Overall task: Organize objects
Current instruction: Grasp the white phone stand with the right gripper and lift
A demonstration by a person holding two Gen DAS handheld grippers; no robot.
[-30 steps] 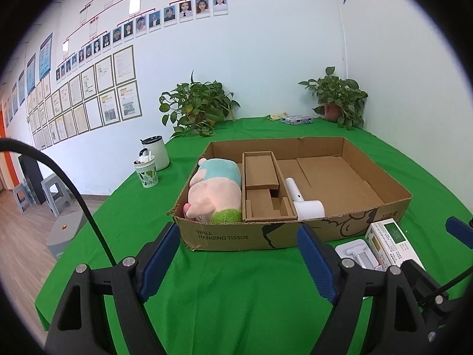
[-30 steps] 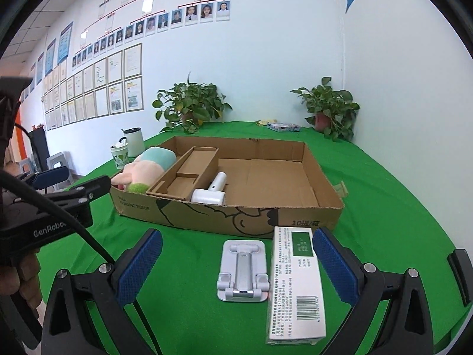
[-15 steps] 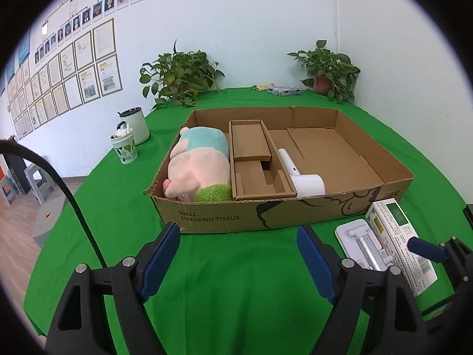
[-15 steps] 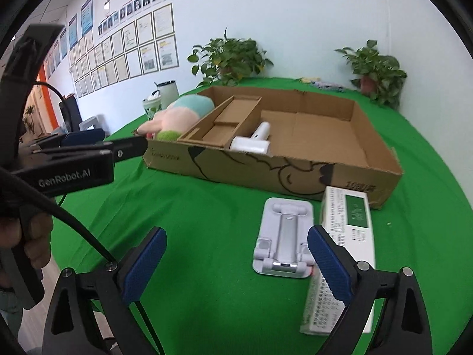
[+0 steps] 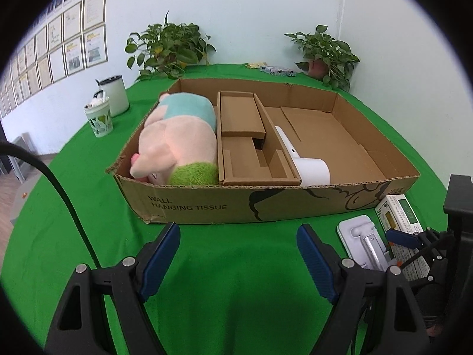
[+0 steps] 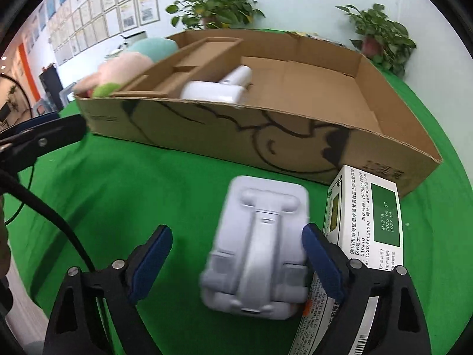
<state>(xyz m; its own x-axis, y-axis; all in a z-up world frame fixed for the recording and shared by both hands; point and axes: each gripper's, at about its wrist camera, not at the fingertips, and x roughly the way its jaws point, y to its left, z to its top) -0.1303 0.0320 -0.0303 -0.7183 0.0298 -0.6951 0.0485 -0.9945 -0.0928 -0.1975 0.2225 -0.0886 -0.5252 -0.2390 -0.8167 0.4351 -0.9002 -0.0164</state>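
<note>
- The right gripper straddles the white phone stand, which lies flat on the green tablecloth just in front of the cardboard box; its jaws are closing, with the stand between them. The right pad looks to be at the stand's edge, the left pad is clearly apart from it, so no grip yet.
- The white medicine box lies just beside the stand on its right, so the right finger has to slip into the narrow gap between the two.
- The left gripper hangs spread and empty over bare cloth near the box's front wall, probably waiting its turn.
- Inside the box, the plush pig fills the left end, a cardboard insert sits in the middle and a white hair dryer lies against it; the right end is open floor, the likely place for the stand and the medicine box.
</note>
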